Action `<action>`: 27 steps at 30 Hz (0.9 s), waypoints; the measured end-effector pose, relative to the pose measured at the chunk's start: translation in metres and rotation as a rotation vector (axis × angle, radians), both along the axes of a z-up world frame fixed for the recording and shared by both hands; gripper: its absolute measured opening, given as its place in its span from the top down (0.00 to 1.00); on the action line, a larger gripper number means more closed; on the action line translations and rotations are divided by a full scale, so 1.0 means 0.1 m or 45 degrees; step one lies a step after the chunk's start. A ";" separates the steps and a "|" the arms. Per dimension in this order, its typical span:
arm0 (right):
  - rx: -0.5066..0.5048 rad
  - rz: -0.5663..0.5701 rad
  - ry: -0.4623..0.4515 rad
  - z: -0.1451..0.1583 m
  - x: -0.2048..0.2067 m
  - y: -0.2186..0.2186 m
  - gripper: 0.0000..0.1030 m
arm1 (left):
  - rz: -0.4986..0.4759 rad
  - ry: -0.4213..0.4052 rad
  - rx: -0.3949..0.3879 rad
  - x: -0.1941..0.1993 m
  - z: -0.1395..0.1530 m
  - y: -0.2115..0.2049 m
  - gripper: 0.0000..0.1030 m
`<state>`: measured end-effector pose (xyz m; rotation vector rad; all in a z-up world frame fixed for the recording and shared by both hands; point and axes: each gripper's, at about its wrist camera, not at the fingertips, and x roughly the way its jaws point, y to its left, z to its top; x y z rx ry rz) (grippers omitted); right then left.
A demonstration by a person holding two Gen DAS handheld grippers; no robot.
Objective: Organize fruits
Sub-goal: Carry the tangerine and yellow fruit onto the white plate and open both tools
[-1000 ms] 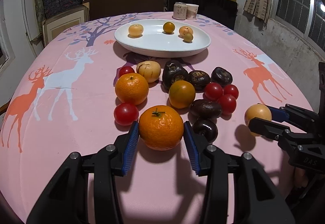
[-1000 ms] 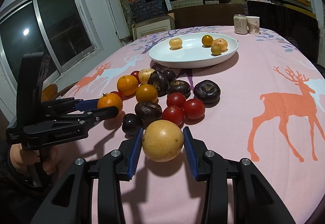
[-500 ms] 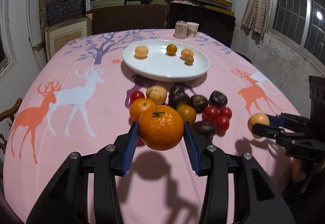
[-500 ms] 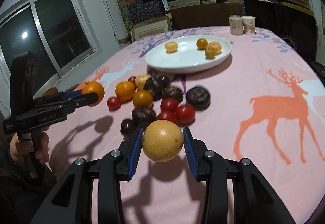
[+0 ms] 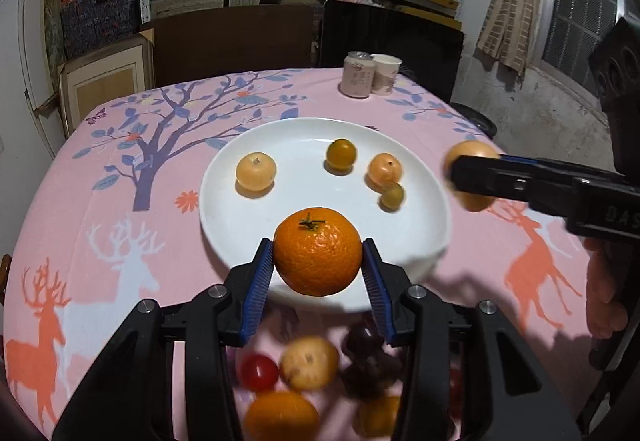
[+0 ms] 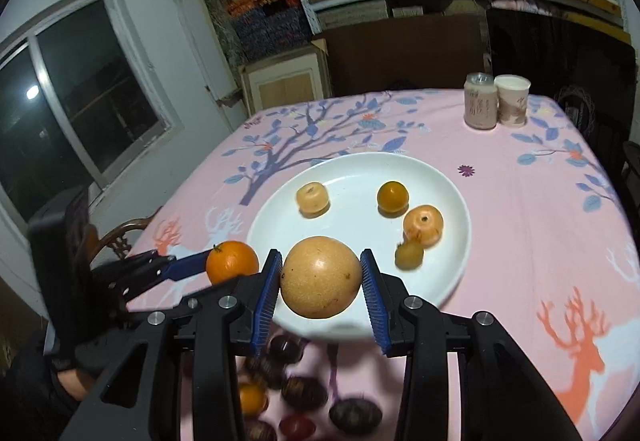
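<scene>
My left gripper (image 5: 318, 271) is shut on an orange (image 5: 318, 255) and holds it in the air over the near rim of the white plate (image 5: 240, 225). My right gripper (image 6: 320, 285) is shut on a round yellow fruit (image 6: 319, 282), also above the plate's (image 6: 452, 273) near edge. In the left wrist view the right gripper (image 5: 472, 177) comes in from the right at the plate's right rim. In the right wrist view the left gripper (image 6: 224, 266) with the orange (image 6: 232, 261) is at the left. Several small yellow and orange fruits (image 5: 256, 171) lie on the plate.
Loose fruits remain on the pink tablecloth below the grippers: a red tomato (image 5: 259, 372), a pale fruit (image 5: 309, 362), oranges (image 5: 280, 415) and dark fruits (image 6: 354, 415). A can (image 5: 357, 79) and a cup (image 5: 385, 74) stand at the table's far edge.
Both grippers have lifted their fruits off the table and carried them forward, from beside the loose fruit pile to above the plate's near rim.
</scene>
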<state>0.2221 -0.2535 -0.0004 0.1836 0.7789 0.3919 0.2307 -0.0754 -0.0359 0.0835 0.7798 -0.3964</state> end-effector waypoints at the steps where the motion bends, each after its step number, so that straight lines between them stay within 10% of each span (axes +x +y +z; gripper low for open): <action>1: -0.002 0.000 0.024 -0.06 0.12 0.03 0.61 | 0.012 0.008 0.017 0.11 -0.05 -0.02 0.57; 9: 0.008 -0.034 0.073 -0.45 0.76 0.15 0.43 | 0.055 0.105 0.088 0.64 -0.36 -0.10 0.56; 12: 0.033 -0.041 0.025 -0.36 0.70 0.11 0.41 | 0.082 0.036 0.080 0.56 -0.27 -0.05 0.29; 21: -0.008 -0.067 -0.056 -0.07 -0.20 -0.13 0.41 | 0.117 -0.099 -0.001 -0.32 0.20 0.42 0.08; 27: -0.161 -0.077 -0.085 -0.30 -1.12 -0.13 0.41 | 0.095 -0.052 0.049 -1.11 -0.04 0.66 0.06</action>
